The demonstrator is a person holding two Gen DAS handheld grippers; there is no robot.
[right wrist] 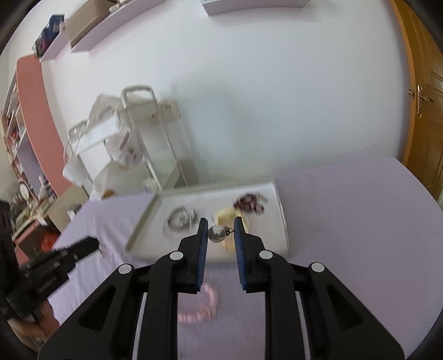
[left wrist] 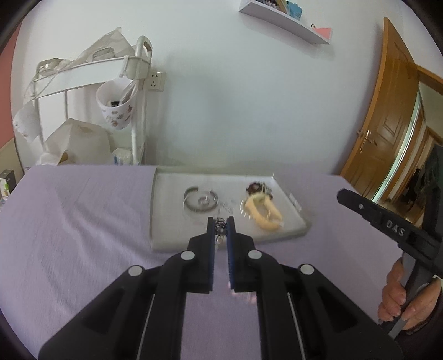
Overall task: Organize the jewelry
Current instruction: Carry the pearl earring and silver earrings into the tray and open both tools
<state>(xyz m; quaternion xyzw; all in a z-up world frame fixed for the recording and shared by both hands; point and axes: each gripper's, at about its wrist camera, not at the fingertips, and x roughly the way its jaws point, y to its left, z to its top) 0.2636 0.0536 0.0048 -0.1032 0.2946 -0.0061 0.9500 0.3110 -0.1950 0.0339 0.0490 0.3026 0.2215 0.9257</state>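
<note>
A grey tray (left wrist: 171, 235) lies on the lilac cloth and holds a silver bangle (left wrist: 200, 202), a cream bracelet (left wrist: 263, 213) and a dark beaded piece (left wrist: 257, 188). My left gripper (left wrist: 221, 223) is shut on a dark chain piece (left wrist: 220, 223) above the tray's near edge. My right gripper (right wrist: 220, 225) is shut on a silver ball pendant (right wrist: 216, 233) over the tray (right wrist: 265, 243). The bangle (right wrist: 181, 218), the cream bracelet (right wrist: 225, 214) and the dark beaded piece (right wrist: 249, 203) show there too. A pink bead bracelet (right wrist: 200, 306) lies on the cloth below the right gripper.
A white wire trolley (left wrist: 91, 110) with bags and a cup stands behind the table's left end. A wooden door (left wrist: 387, 110) is at the right. Wall shelves (left wrist: 285, 19) hang above. The other gripper's body (left wrist: 387, 224) and hand are at the right edge.
</note>
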